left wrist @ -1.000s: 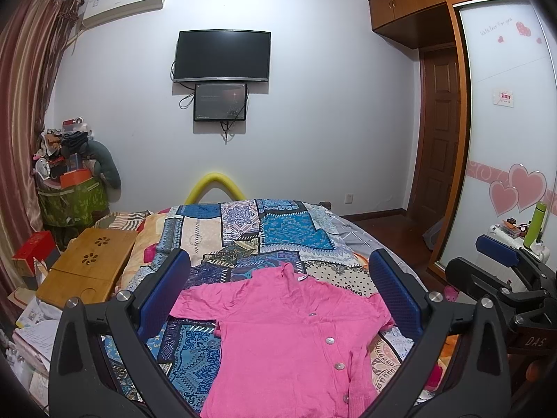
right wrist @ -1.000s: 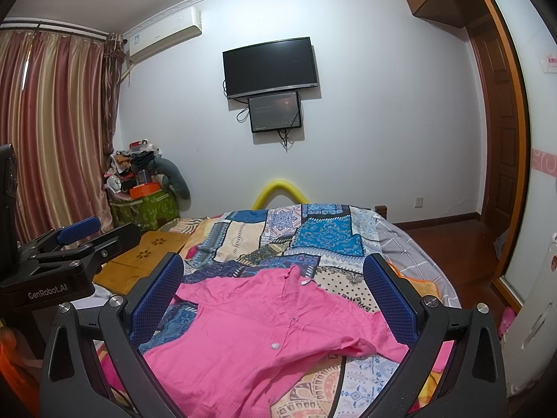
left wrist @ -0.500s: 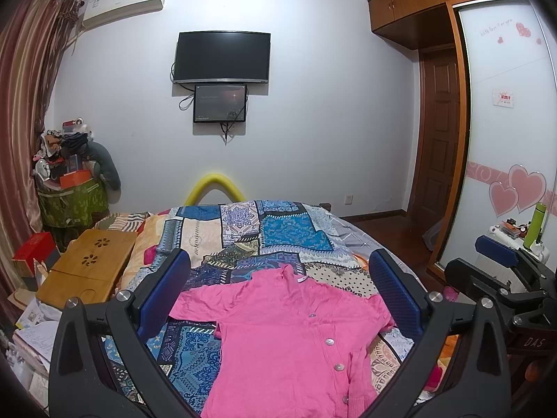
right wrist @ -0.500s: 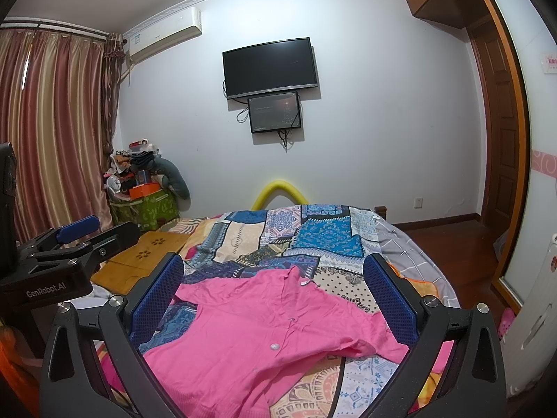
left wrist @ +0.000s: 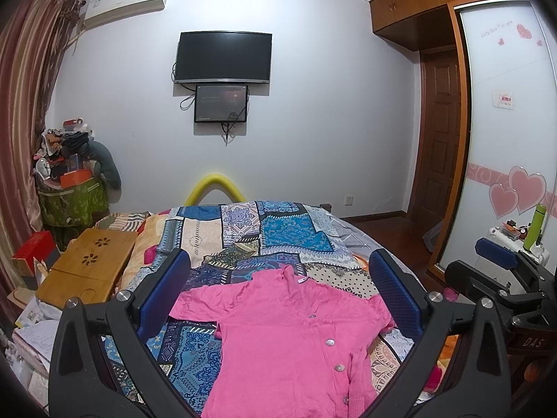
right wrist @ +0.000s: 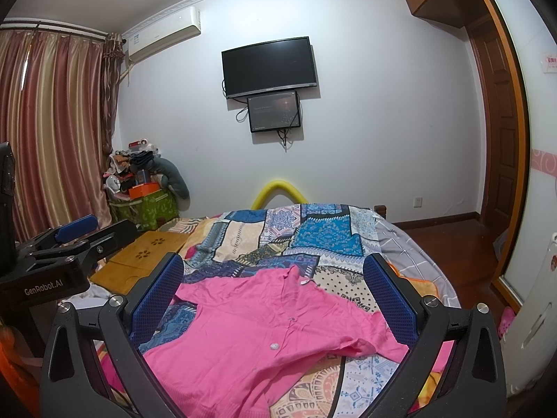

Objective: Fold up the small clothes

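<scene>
The pink shirt (left wrist: 292,341) lies flat, buttons up, on the bed (left wrist: 285,233), collar toward 12 o'clock. Both the left gripper (left wrist: 278,296) and right gripper (right wrist: 275,296) hover with jaws wide, holding nothing. Best pinch a sleeve edge, then fold it inward.

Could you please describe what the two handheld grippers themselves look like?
Both the left gripper and the right gripper have matte black angular frames with silver bolts and textured blue pads. White "GenRobot.AI" lettering marks the left one's body; "DAS" marks the right one's. No cables show.
</scene>
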Available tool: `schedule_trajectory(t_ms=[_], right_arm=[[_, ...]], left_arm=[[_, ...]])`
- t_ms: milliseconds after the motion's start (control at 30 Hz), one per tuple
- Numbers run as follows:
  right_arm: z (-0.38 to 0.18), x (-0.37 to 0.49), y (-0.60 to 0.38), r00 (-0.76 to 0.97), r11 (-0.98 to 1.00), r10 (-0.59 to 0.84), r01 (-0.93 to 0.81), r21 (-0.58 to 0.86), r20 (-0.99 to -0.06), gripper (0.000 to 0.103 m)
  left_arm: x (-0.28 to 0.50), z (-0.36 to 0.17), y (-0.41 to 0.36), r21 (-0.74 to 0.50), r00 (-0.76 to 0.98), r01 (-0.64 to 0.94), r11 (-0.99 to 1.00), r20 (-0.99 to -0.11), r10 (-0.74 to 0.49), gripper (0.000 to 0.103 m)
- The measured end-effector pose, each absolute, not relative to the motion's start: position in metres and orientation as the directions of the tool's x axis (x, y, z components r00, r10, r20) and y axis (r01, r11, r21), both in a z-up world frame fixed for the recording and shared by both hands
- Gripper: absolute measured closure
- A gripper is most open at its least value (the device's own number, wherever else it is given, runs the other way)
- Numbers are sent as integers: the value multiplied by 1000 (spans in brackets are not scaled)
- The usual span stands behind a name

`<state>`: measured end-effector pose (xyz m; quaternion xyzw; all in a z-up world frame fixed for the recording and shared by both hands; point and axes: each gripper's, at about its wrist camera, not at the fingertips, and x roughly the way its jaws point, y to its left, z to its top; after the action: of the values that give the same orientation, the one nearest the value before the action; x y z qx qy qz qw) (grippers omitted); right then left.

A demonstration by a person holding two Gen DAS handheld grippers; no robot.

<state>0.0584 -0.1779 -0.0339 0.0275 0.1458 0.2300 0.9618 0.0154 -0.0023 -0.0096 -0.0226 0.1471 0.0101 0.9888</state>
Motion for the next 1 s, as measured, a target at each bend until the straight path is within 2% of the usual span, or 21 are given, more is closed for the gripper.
schedule_trajectory(t_ms=[700, 1000], right_arm=[[-41, 73, -183, 861, 901, 432, -419, 110, -268, 0], [-36, 110, -179, 882, 922, 383, -385, 51, -274, 0]], left_arm=[[25, -13, 12, -62, 957, -20, 998, -289, 1, 0], [79, -4, 31, -25, 947, -26, 999, -319, 16, 0]])
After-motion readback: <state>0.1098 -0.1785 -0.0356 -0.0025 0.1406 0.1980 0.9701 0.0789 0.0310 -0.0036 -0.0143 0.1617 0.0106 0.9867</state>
